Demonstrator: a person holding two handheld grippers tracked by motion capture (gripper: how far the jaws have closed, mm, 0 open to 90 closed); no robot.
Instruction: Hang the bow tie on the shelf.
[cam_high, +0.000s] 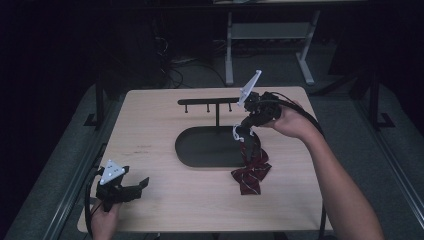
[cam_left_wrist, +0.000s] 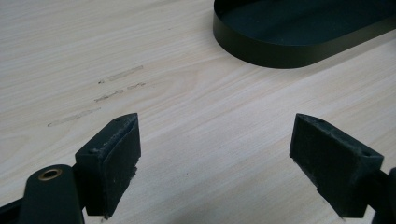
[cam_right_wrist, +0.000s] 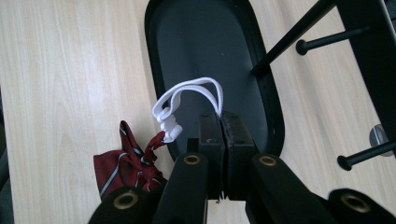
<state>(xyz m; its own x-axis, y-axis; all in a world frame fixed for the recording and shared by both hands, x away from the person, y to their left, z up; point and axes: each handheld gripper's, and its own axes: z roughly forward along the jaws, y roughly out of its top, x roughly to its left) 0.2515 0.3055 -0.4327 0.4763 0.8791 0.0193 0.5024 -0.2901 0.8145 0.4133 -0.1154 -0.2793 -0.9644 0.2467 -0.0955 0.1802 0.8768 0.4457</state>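
So the right gripper (cam_high: 246, 126) has its jaws pinched on the tie's white strap (cam_right_wrist: 196, 91), above the black tray (cam_high: 192, 150).
Striped tie (cam_high: 251, 172) hangs down onto the table (cam_high: 150, 125) beside the tray; left gripper (cam_high: 142, 183) sits spread wide, holding nothing.

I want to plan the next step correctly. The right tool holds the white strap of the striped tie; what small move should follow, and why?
Probably lift the right tool a little higher toward the pegs of the black stand. Its jaws are shut on the white strap, but the striped tie partly lies on the table, below the bar.
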